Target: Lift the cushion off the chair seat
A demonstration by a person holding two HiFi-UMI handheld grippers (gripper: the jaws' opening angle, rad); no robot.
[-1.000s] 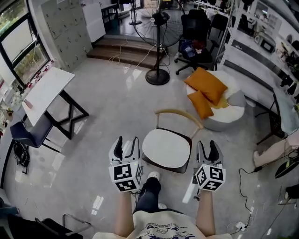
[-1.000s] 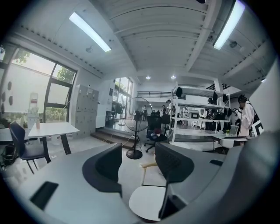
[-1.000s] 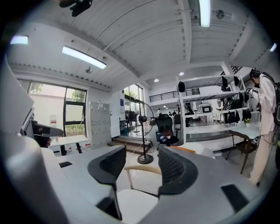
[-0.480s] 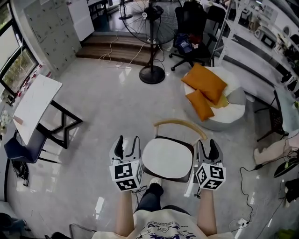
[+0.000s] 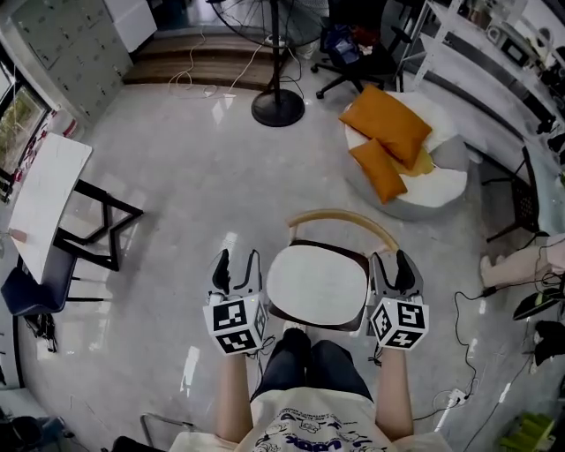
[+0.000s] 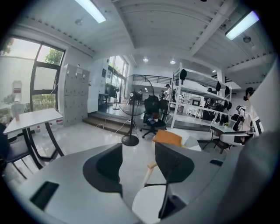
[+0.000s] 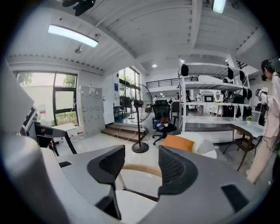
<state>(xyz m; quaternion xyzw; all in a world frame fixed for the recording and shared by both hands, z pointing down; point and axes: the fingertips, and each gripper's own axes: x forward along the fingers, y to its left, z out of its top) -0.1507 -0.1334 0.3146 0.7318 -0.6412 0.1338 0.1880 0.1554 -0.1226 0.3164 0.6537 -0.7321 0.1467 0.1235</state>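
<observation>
The white cushion (image 5: 318, 285) lies flat on the chair (image 5: 340, 218) seat between the left claw (image 5: 237, 265) and right claw (image 5: 395, 265), both spread and empty, so I'd pinch opposite side edges evenly, then raise it level.

The glossy pale floor (image 5: 177, 194) ahead of you runs to a wooden step (image 5: 194, 66), with a standing fan (image 5: 277, 108) and a black office chair (image 5: 357, 53) near it. On your left are a white table (image 5: 44, 199), grey lockers (image 5: 57, 44) and tall windows (image 6: 43, 83). On your right, orange pillows (image 5: 397, 124) lie on a round white pouf (image 5: 437, 190), and strip lights (image 6: 89, 9) run overhead.
</observation>
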